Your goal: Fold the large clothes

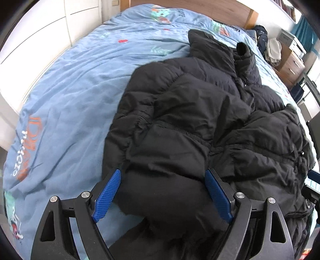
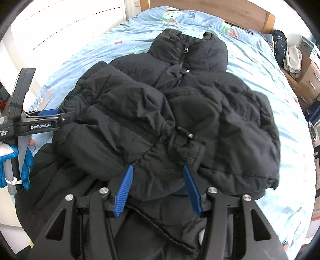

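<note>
- left gripper (image 1: pixel 163 192): jaws wide, clamped on a thick roll of the black puffer jacket (image 1: pixel 192 112)'s near hem; right gripper (image 2: pixel 158 190): narrower, holding the hem too.
- Jacket on the blue bedspread (image 1: pixel 66 96), collar far.
- Carry both hem corners level toward the collar (avoids a skewed fold).
- Sleeves hard to make out.

Jacket (image 2: pixel 160 112) between jaws: matt quilted black cloth. Beyond: wrinkled cotton-like sheet (image 1: pixel 76 84), smooth wood headboard (image 2: pixel 230 12).
</note>
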Demonstrator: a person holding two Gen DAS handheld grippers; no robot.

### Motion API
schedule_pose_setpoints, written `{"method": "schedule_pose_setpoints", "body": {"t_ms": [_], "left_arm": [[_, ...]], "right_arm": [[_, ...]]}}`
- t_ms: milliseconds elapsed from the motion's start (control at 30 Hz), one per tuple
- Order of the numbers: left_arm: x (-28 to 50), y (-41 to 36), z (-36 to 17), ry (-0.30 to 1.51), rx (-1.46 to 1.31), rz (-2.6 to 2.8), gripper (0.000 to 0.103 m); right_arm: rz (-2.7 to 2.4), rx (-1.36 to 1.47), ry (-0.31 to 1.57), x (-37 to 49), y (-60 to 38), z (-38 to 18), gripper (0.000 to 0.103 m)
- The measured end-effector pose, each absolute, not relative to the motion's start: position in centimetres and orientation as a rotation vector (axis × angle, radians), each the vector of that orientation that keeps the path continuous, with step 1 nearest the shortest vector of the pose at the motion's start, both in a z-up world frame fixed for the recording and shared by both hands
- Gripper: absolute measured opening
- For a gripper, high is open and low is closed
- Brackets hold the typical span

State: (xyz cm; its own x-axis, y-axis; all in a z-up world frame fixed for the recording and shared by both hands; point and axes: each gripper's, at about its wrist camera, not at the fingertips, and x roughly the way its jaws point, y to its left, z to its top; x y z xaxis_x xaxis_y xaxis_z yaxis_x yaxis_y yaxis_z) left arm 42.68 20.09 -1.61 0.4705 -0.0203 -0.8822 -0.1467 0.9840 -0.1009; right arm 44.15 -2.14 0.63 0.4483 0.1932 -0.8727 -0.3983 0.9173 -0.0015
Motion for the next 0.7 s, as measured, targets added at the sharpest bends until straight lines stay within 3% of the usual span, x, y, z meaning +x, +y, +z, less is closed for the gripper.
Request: {"method": "schedule_pose_setpoints", "body": {"t_ms": [333,467,700], "left_arm": [[41.2,20.9,2.4,1.105,-0.233,0.132,0.090],[43.9,21.0,3.2,1.120,-0.258,0.082,0.091],[51.9,21.0,3.0,1.113,-0.278,-0.048,0.091]], "right_arm": [[0.372,-0.180,0.991,46.0,-8.2,5.2,0.053],[0.350,-0.146,0.969,47.6,-10.9,5.9,0.060],[0.269,-0.072,0.951,53.7,-14.8,6.1,0.061]]}}
